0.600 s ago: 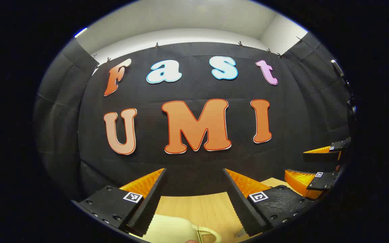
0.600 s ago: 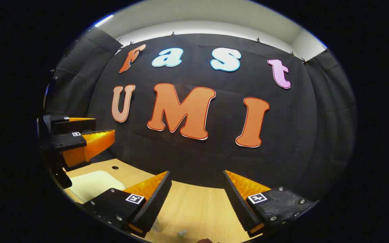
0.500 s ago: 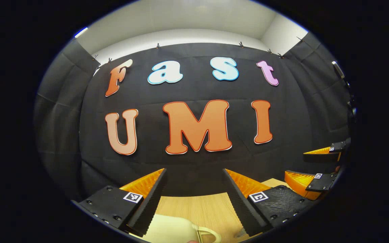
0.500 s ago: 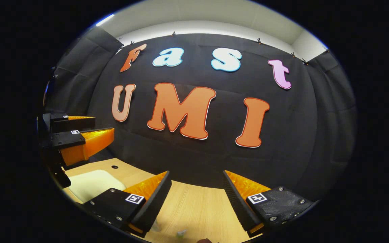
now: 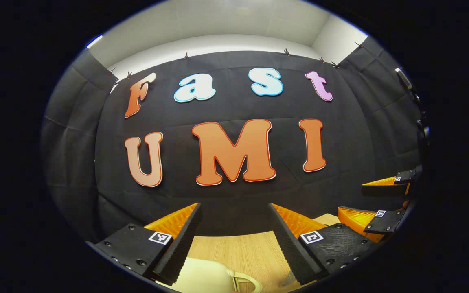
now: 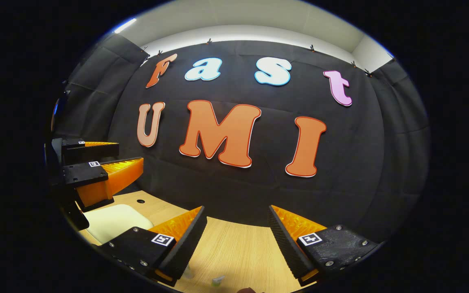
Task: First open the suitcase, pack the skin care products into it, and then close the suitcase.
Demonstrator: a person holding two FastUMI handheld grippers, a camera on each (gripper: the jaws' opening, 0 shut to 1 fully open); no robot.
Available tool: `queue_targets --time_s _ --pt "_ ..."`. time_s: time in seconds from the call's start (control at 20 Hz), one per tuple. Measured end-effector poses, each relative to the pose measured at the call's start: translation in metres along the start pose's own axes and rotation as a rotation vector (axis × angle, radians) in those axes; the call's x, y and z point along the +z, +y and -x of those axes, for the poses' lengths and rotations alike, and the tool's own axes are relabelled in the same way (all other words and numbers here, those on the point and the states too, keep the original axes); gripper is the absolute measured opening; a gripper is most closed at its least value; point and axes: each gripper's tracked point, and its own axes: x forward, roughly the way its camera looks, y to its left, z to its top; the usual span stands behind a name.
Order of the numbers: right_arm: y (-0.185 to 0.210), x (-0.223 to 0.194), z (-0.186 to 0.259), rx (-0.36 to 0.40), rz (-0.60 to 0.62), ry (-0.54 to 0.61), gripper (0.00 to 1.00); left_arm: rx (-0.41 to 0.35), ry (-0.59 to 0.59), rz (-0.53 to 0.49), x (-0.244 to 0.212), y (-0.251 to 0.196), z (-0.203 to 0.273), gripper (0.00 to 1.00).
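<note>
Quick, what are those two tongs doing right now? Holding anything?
Left tongs: open, holding nothing, raised above the cream suitcase on the wooden table.
Right tongs: open, holding nothing, raised above the table.

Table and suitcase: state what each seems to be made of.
Table: likely wood or wood-look laminate, matte, with fine straight grain lines along its pale surface. Suitcase: probably hard plastic, smooth cream shell with rounded corners and a soft sheen; its handle looks moulded.

Both gripper views sit low over the wooden table [image 5: 234,252], facing the booth wall [image 6: 234,191] fairly close, sharing that wall and the table's far edge.
</note>
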Motion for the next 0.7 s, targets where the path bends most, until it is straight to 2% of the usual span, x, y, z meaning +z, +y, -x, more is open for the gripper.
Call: queue_targets --time_s 0.35,0.7 --pt "-0.015 0.002 0.004 -0.015 0.018 -0.011 0.95 -0.021 0.006 -0.06 -0.007 -0.011 0.002 0.98" --pt "-0.051 -0.006 0.01 -0.073 0.042 0.007 0.95 -0.139 0.155 -0.25 -0.084 -0.042 0.021 0.98"
